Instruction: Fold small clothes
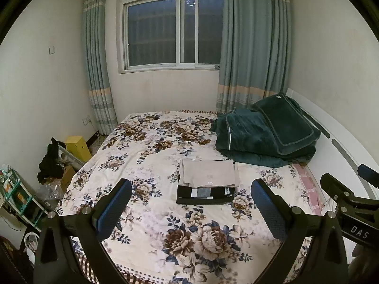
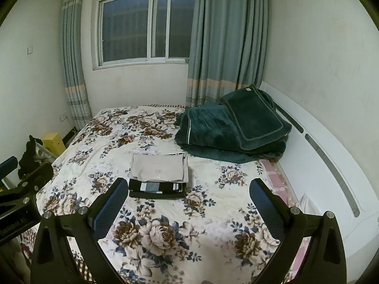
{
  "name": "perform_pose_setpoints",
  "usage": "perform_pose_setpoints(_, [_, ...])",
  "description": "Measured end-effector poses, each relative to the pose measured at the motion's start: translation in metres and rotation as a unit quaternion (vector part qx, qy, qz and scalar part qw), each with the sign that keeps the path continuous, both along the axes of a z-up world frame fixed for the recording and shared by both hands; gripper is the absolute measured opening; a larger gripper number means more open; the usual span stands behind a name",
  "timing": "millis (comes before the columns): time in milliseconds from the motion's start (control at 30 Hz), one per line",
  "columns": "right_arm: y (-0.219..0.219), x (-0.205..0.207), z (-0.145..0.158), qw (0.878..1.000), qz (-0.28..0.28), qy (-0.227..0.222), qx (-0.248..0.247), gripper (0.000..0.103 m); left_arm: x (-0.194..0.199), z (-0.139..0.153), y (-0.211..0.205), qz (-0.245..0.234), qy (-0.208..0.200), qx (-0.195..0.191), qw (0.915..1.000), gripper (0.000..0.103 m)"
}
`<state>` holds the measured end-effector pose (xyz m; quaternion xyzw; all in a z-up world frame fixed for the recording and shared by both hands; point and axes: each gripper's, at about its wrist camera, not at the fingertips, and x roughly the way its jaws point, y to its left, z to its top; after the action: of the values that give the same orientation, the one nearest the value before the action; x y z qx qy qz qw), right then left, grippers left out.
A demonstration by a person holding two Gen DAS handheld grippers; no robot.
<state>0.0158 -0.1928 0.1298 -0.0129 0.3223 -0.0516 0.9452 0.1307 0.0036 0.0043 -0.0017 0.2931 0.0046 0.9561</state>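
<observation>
**Both grippers held wide over the bed, folded stack ahead**

Nearest the cameras, the left gripper (image 1: pixel 191 209) has its jaws spread far apart with nothing between them, and the right gripper (image 2: pixel 188 209) is the same: wide apart and empty. Both hang above the floral bedsheet (image 1: pixel 165 224), side by side; the right tool's body shows at the right edge of the left wrist view.

Just beyond the fingertips lies a small stack of clothes. In the left view it sits between the two jaws and a little ahead of them; in the right view it is ahead and close to the left jaw. The bottom piece is a folded black garment (image 1: pixel 205 195) with a grey and white panel, and a folded beige garment (image 1: pixel 208 174) rests on top of it, set slightly farther back so the black front edge shows.

Both look like thin, soft, light knit fabric that will sag and slide when lifted, so the layers could shift apart. A good hold would probably be at a folded edge or corner, pinching all layers together, one gripper to each side.

Farther off, right of the jaws, a dark green blanket (image 1: pixel 267 135) is heaped near the curtain (image 1: pixel 253 47). A window (image 1: pixel 173 28) is behind.
</observation>
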Motion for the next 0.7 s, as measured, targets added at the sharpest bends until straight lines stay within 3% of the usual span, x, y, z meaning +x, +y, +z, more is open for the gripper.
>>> perform_pose_setpoints(700, [0.003, -0.003, -0.002, 1.0, -0.001, -0.003, 0.001, 0.103, -0.011, 0.007, -0.005, 0.001, -0.007, 0.0, 1.0, 0.103])
